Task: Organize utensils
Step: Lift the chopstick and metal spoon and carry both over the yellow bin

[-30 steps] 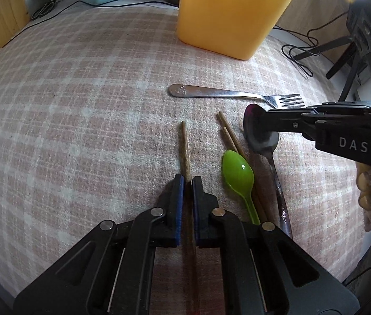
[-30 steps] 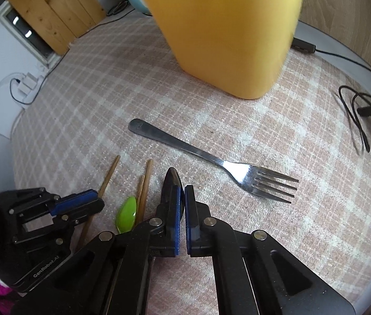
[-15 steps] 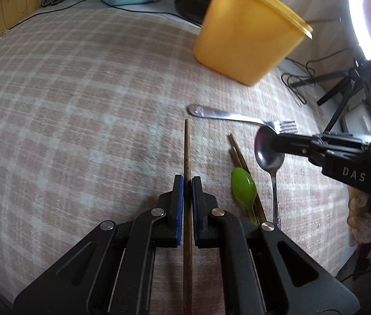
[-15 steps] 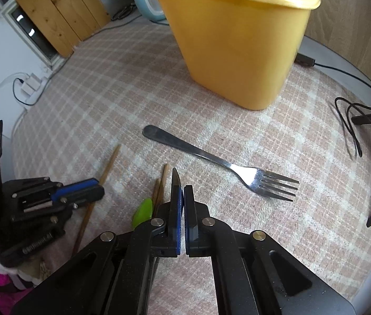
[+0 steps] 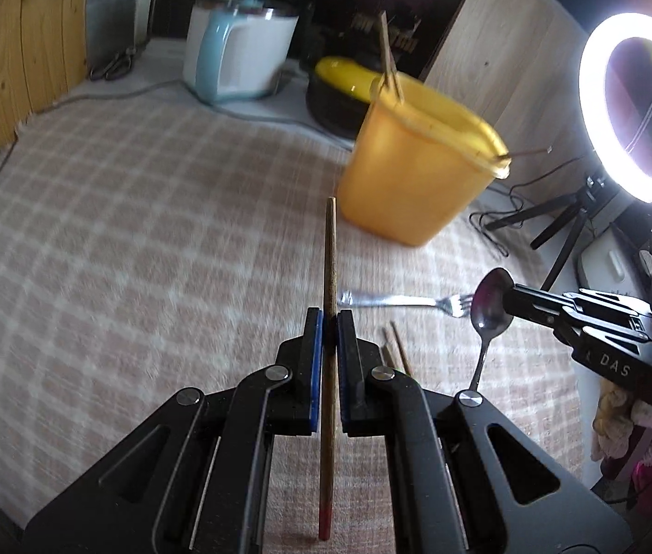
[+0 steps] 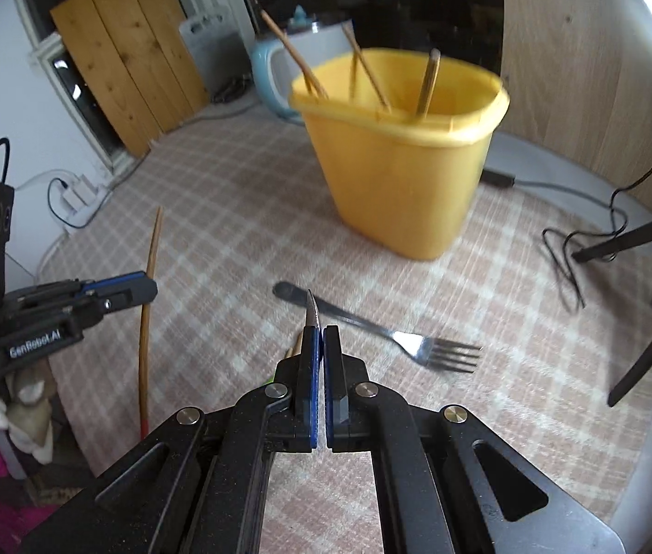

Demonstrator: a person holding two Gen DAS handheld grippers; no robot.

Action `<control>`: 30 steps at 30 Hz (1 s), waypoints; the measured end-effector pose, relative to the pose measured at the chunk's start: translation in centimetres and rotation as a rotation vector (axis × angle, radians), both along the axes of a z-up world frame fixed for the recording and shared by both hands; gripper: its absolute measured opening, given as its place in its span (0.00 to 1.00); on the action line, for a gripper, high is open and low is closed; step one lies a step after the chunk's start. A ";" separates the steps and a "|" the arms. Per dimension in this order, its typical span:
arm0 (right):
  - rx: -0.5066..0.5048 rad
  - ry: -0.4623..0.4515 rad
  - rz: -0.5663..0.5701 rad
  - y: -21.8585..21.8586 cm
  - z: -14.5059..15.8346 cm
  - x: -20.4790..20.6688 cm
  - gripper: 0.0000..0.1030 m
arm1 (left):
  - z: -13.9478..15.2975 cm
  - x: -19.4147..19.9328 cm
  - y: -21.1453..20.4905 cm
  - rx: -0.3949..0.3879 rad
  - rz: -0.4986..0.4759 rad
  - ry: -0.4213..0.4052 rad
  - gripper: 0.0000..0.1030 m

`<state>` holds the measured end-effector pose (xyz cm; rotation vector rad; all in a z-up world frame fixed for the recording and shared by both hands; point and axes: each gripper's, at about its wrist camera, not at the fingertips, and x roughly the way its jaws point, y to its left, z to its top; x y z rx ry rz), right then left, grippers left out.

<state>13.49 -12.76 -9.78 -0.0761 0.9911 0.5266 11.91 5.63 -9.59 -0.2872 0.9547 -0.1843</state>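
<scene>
a home kitchen corner is showing: pale-blue electric kettle [image 5: 238, 57], checked woven tablecloth [image 5: 118, 240], wooden wall boards [image 6: 127, 78], glowing ring light [image 5: 639, 101].

There are 2 hand-held grippers: the left hand-held gripper [image 5: 330, 318] pinches 1 chopstick [image 5: 329, 258] and the right hand-held gripper [image 6: 319, 337] pinches 1 metal spoon [image 5: 492, 307]. On the table [image 5: 95, 254] lie 1 fork [image 6: 399, 334] and 2 more chopsticks [image 5: 397, 351], side by side. 1 yellow bin [image 6: 399, 175] holds 3 sticks [image 6: 367, 71], and 1 kettle [image 5: 242, 55] and 1 ring light [image 5: 644, 106] stand behind.
</scene>
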 end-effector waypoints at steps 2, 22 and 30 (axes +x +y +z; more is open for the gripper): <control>0.000 -0.029 -0.002 0.1 0.7 -0.3 0.00 | 0.6 0.1 -0.1 0.003 -0.007 -0.019 0.04; 0.024 -0.269 -0.078 -0.9 7.3 -2.2 0.00 | 6.8 2.7 -1.7 0.010 -0.093 -0.202 0.04; 0.071 -0.350 -0.153 -2.3 11.0 -0.4 0.00 | 10.2 6.0 -1.7 0.002 -0.073 -0.294 0.04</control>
